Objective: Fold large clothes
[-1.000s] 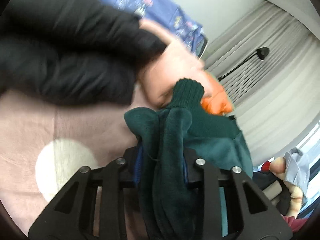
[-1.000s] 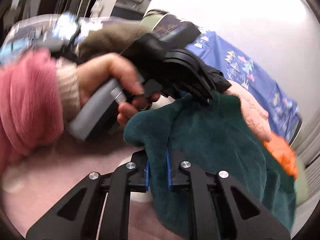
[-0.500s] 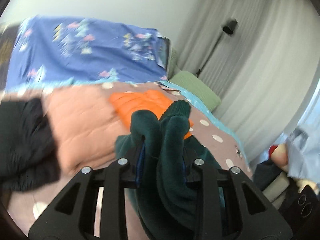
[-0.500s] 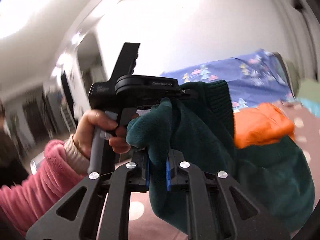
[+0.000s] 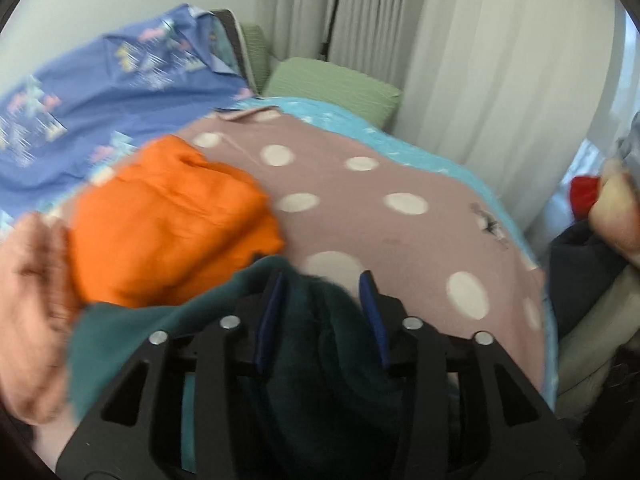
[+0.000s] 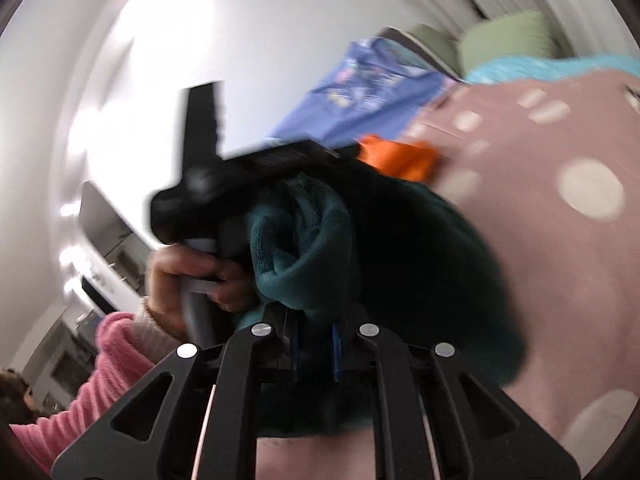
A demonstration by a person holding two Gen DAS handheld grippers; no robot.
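Both views have swung since the earlier frames: the black garment and the near pink quilt have gone from the left wrist view, which now looks across the bed [image 5: 400, 216] toward the curtains [image 5: 480, 60].

Open room: the polka-dot cover is bare from the orange folded item [image 5: 168, 224] out to the bed's far and right edges, trimmed in light blue. Green cushion [image 5: 332, 88] sits at the far edge; blue patterned sheet [image 5: 100, 92] at far left.

Left gripper [image 5: 322, 304]: jaws have just been opening, now partly apart. Dark green fleece garment [image 5: 320, 360] lies between them; fabric touches the left pad, while a gap shows at the right pad, so no firm clamp is seen.

Right gripper [image 6: 314, 346]: jaws nearly closed, pinching a bunched fold of the same garment [image 6: 304, 240], which hangs over the bed. Person's hand [image 6: 180, 284], pink sleeve [image 6: 108, 356], holds the left gripper's handle just beside it. Heavy motion blur.
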